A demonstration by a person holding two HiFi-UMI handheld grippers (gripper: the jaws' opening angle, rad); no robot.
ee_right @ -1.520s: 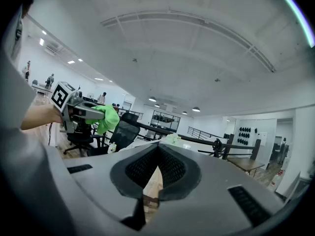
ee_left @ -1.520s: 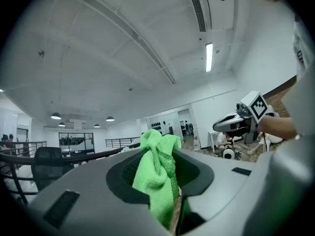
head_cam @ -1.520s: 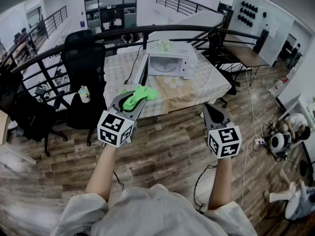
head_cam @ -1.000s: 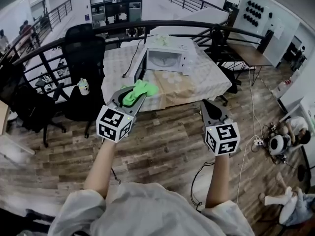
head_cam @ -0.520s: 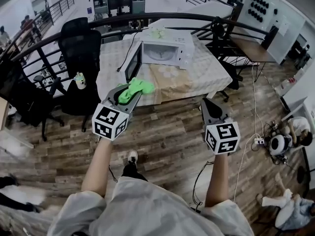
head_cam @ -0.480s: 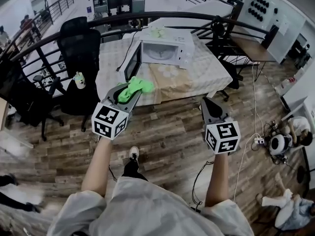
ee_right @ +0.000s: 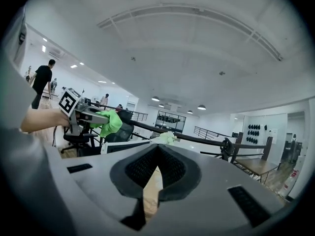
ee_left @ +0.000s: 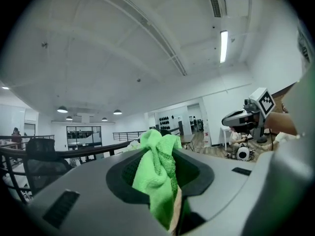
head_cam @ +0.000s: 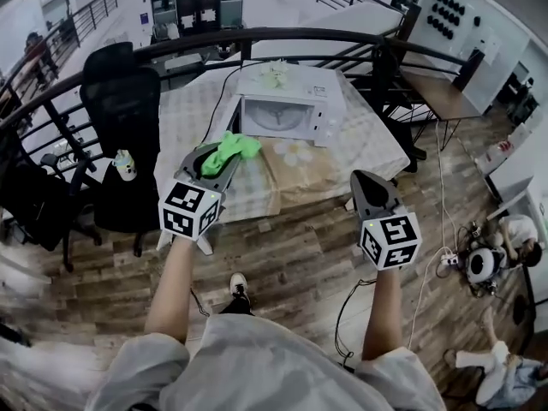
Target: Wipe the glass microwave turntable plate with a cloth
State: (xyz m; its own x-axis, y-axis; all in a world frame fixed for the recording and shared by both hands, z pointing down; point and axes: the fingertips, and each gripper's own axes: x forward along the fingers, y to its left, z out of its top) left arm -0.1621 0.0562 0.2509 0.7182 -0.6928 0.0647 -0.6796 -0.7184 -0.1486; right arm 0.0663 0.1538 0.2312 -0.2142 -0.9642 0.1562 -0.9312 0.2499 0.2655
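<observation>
The left tongs [head_cam: 212, 154] are clenched on a bright green cloth [head_cam: 236, 148], which bunches up between the jaws and spills out past their tips. The right tongs [head_cam: 364, 178] are well apart from them. Their jaw tips are pressed together with nothing caught between them.

Both tongs are held over the wooden floor [head_cam: 291, 255], short of the surface [head_cam: 193, 114]. Ahead of them, between the two, a white microwave [head_cam: 295, 101] sits on that surface. A pale round shape in its cavity looks like the glass plate, though it is too small to be sure. Out beyond the left tongs stands a black office chair [head_cam: 120, 84].
</observation>
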